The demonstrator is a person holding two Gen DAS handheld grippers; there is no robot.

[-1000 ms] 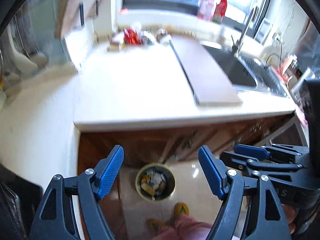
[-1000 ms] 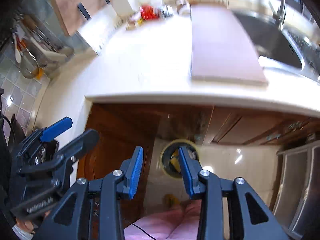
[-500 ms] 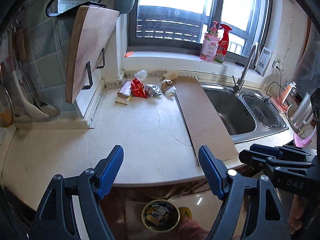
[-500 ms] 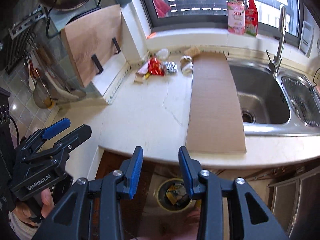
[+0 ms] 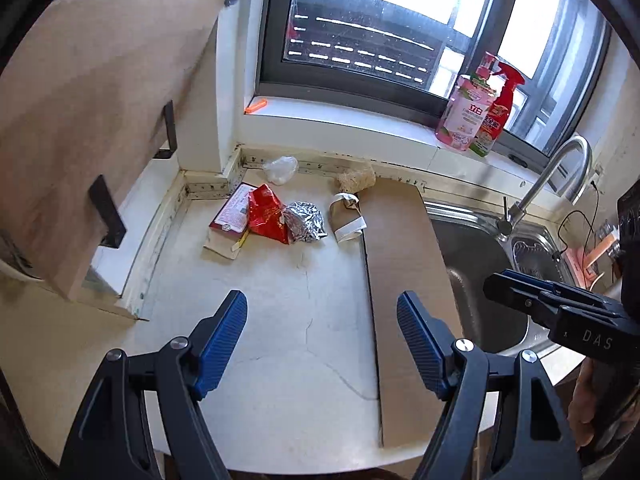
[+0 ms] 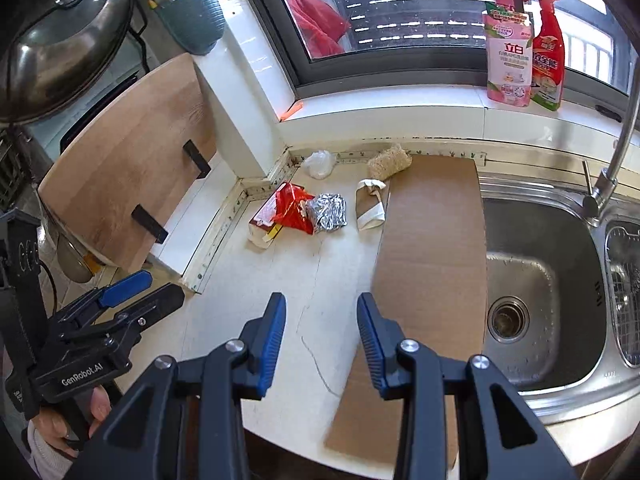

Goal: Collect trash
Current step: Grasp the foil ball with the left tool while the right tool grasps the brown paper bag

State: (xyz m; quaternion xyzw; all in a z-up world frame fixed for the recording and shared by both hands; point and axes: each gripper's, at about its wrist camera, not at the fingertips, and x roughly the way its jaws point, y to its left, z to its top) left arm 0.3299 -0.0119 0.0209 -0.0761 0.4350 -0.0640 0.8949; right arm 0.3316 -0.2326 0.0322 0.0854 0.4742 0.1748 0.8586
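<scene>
The stainless steel sink point(image 6: 536, 292) at my right holds nothing but its drain; a wire basket point(image 6: 624, 296) sits beside it. A teal hanging cup point(image 6: 192, 20) up left holds utensils. Six pieces of trash lie at the back of the white stone surface point(image 5: 280, 320): a flat paper box point(image 5: 228, 224), a red crumpled wrapper point(image 5: 266, 218), a silver foil ball point(image 5: 306, 222), a brown paper roll point(image 5: 346, 216), a clear plastic wad point(image 5: 280, 168) and a tan fibrous scrubber point(image 5: 356, 179). A long brown cardboard sheet point(image 6: 432, 248) lies between trash and sink. Two bottles stand on the sill, a pink one point(image 6: 508, 48) and a red one point(image 6: 546, 52). My left gripper point(image 5: 322, 338) has its fingers wide apart, empty; my right gripper point(image 6: 322, 340) is narrower, empty, both well short of the trash.
</scene>
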